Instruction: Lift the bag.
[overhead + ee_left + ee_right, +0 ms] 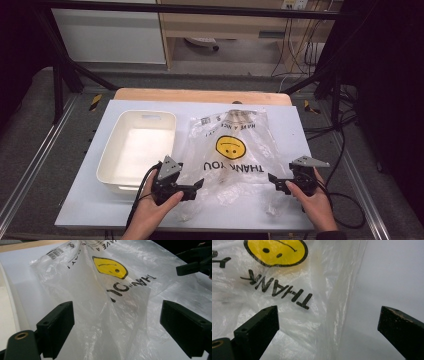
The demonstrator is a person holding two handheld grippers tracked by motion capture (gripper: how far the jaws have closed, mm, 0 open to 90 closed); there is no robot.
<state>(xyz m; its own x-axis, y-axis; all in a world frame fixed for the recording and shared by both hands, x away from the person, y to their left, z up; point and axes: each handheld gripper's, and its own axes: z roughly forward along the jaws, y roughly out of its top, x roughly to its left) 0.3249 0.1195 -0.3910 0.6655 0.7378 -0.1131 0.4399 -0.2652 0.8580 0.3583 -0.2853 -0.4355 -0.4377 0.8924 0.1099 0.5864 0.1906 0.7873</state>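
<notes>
Left hand-held gripper (196, 186) open beside plastic bag (232, 150), right hand-held gripper (275, 179) open

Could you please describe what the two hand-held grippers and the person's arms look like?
Both are black. The left hand-held gripper and the right hand-held gripper each carry a grey three-cornered plate on top and trail a black cable. Their jaws are flat, blocky black pads with small screw holes; the left gripper view shows a brass-coloured ring in its left jaw's base. The forearms near the left one look bare; a dark cuff edges the right wrist.
</notes>
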